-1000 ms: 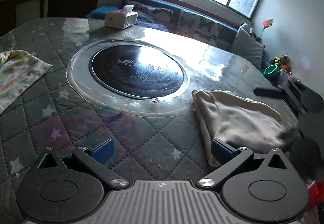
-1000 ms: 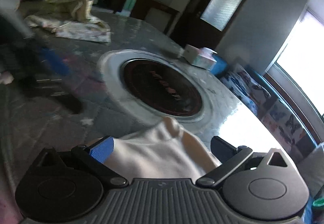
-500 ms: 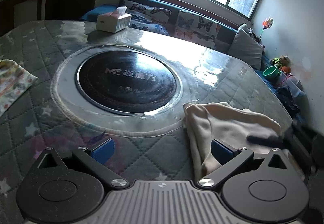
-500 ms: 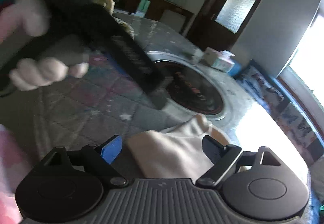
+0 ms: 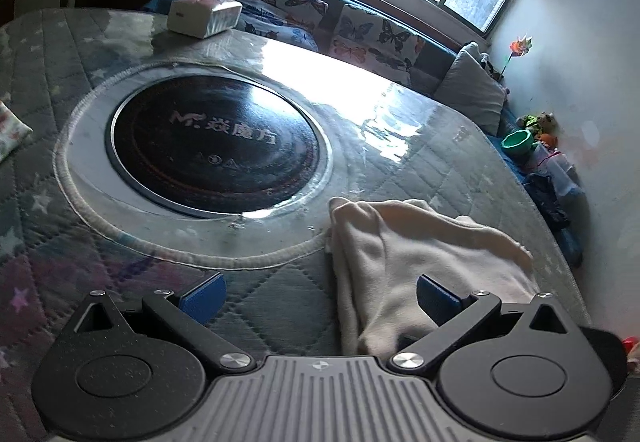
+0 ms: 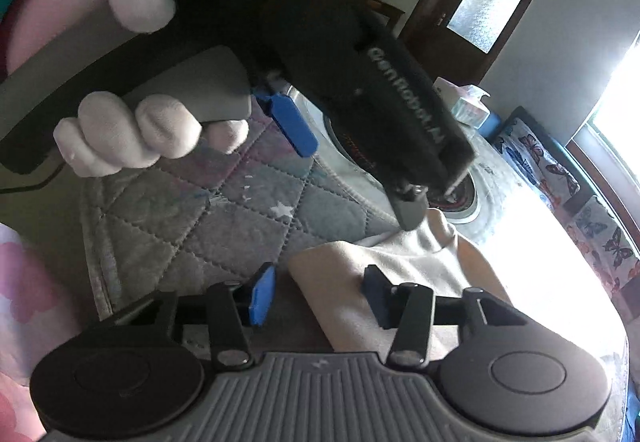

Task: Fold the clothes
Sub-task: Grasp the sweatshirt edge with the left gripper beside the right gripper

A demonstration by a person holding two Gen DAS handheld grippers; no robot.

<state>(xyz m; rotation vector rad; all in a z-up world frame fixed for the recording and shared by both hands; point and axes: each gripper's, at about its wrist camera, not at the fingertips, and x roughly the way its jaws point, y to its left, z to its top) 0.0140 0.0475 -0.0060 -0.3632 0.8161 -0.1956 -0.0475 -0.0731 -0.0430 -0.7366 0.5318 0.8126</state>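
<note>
A cream garment lies bunched on the quilted table near its right front edge; it also shows in the right wrist view. My left gripper is open just above the table, its right finger over the garment's near edge. My right gripper is partly open with the garment's near corner between its fingers, not clamped. In the right wrist view the left gripper's body, held by a gloved hand, hangs over the garment's far corner.
A round black cooktop is set in the table's middle. A tissue box stands at the far side. A floral cloth lies at the left edge. A sofa with butterfly cushions runs under the window.
My left gripper has moved right and closer to the cream garment. My right gripper has dropped lower toward the garment's near corner and its fingers have narrowed.
</note>
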